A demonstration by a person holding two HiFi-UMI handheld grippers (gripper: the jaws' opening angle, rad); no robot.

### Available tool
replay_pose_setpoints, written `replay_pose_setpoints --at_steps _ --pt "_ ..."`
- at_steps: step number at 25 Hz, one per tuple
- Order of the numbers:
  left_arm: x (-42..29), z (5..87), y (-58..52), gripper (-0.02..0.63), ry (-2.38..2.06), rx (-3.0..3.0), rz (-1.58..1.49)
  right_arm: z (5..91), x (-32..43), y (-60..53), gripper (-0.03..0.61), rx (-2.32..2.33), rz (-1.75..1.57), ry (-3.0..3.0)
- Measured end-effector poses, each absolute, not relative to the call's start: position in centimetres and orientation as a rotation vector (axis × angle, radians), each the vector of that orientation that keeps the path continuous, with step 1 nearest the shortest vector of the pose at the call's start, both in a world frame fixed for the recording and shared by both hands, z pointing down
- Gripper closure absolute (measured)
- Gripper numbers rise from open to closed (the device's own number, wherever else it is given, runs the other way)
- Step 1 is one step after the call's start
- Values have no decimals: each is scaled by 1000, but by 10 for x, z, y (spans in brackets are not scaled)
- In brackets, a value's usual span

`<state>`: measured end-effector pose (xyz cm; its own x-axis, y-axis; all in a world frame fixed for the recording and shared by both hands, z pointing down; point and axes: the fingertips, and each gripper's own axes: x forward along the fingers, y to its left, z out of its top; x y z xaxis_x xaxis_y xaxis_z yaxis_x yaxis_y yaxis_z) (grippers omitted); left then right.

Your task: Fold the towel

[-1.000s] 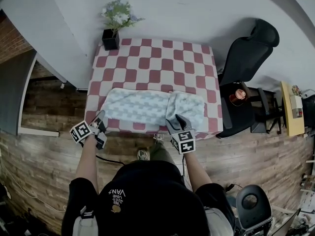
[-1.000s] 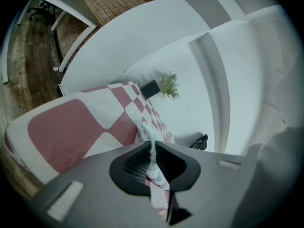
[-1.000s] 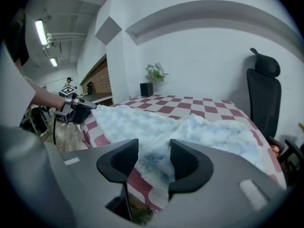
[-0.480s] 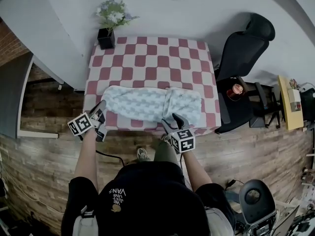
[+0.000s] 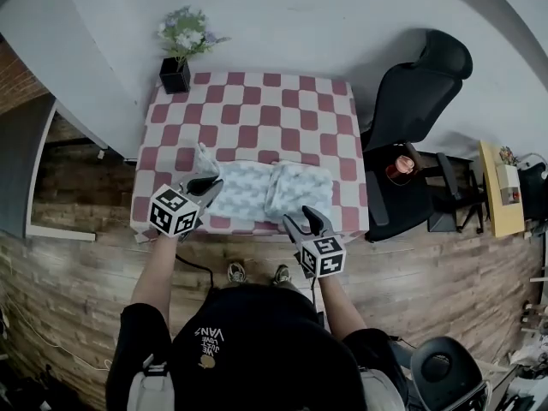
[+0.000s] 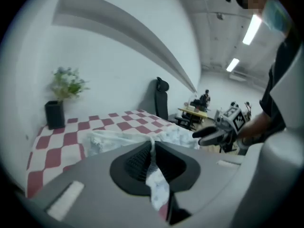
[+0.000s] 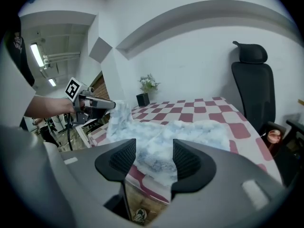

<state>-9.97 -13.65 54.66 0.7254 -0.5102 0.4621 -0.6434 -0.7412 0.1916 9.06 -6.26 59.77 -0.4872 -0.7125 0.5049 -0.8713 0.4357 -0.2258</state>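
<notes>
Our left gripper is clamped on the raised left end of the towel, mid-fold. Our right gripper has just been opening and its wide jaws grip nothing; next we should carry that end rightward, edges aligned

The left gripper is clamped on a corner of the towel, the cloth pinched between its closed jaws. It points forward and a little down, at the end of the outstretched left forearm. To its right and nearer the body, the right gripper points the same way on the right forearm. Its jaws have just been opening and stand wide apart, pressing on nothing.
</notes>
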Motion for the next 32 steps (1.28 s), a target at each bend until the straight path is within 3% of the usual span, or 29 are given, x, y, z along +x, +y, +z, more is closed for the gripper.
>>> replay_pose_setpoints --at_steps 7,12,16,20,22,26,32 --pt "3 603 -92 588 -568 2766 1077 598 138 -55 345 1362 681 -2351" --pt "19 651 -68 588 -425 2731 1423 596 160 -50 345 1357 684 -2355" --pt "23 668 -55 586 -380 2731 1517 606 168 -47 345 1331 701 -2350" --pt "27 675 -48 462 -410 2699 1445 612 166 -47 345 1292 721 -2353" --pt "28 673 -44 438 -425 2688 1402 614 162 -47 345 1271 726 -2359" --pt "23 654 -43 425 -484 2705 1257 614 153 -49 345 1241 731 -2366" --pt "-46 595 -87 425 -920 2582 702 608 133 -54 345 1218 708 -2391"
